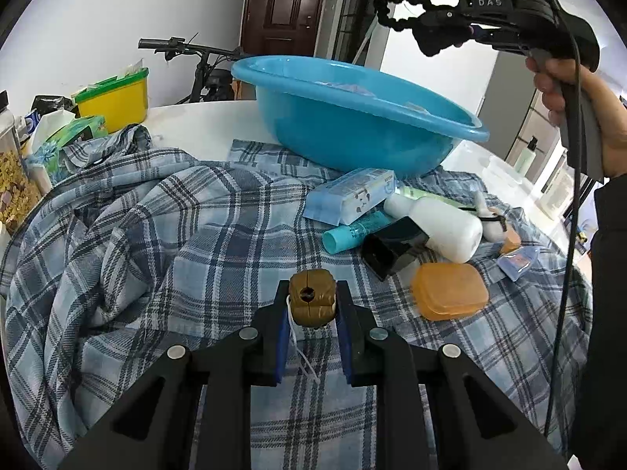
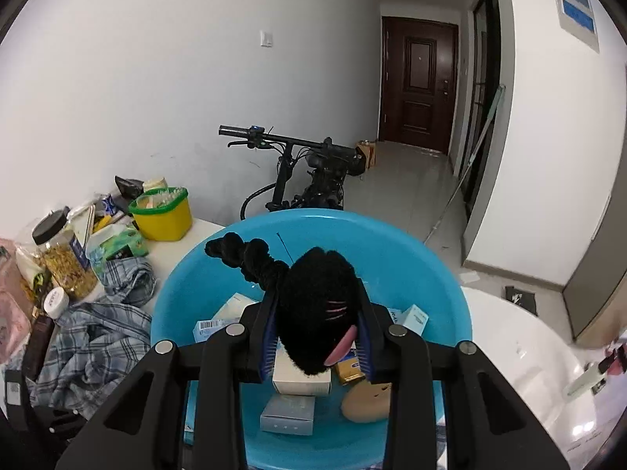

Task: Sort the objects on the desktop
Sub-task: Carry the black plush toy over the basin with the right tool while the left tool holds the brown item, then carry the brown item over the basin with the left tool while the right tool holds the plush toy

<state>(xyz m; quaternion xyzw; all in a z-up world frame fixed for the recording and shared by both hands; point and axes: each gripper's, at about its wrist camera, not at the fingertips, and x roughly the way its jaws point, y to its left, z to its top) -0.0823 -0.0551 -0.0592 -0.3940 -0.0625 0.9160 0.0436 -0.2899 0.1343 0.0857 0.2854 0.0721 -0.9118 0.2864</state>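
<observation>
The left tongs (image 1: pixel 312 313) pinch a small brown lumpy bead-like trinket (image 1: pixel 312 298) with a hole in its face and a white string (image 1: pixel 301 348) trailing down from it, held low over the rumpled blue-and-white plaid shirt (image 1: pixel 156 227) that covers the white tabletop (image 1: pixel 203 121). At about two o'clock from that trinket lies a huddle of unsorted things on the shirt: a translucent orange plastic soap box (image 1: pixel 450 291), a black open-ended rectangular box (image 1: pixel 392 248), a white plastic bottle (image 1: pixel 439 223) on its side, a teal tube (image 1: pixel 352 233) and a pale blue soft tissue pack (image 1: pixel 350 195). Beyond them, at twelve to one o'clock, stands the round bright blue plastic basin (image 1: pixel 352 125). The right tongs (image 2: pixel 318 337) are clamped on a fluffy black hair scrunchie (image 2: pixel 313 309), whose ruffled loop (image 2: pixel 243 252) sticks out toward eleven o'clock, and they hang above the basin's rim (image 2: pixel 180 282). Inside the basin lie a white carton (image 2: pixel 299 382), a grey-blue flat box (image 2: pixel 288 413), a tan round sponge-like puff (image 2: pixel 366 401) and several pale blue cartons. In the left wrist view a hand (image 1: pixel 564 105) grips the right tool's handle at two o'clock. At the tabletop's far left edge, around ten o'clock, sit a yellow tub with a green rim (image 2: pixel 162 213) and a clear jar with a black lid (image 2: pixel 64 254).
</observation>
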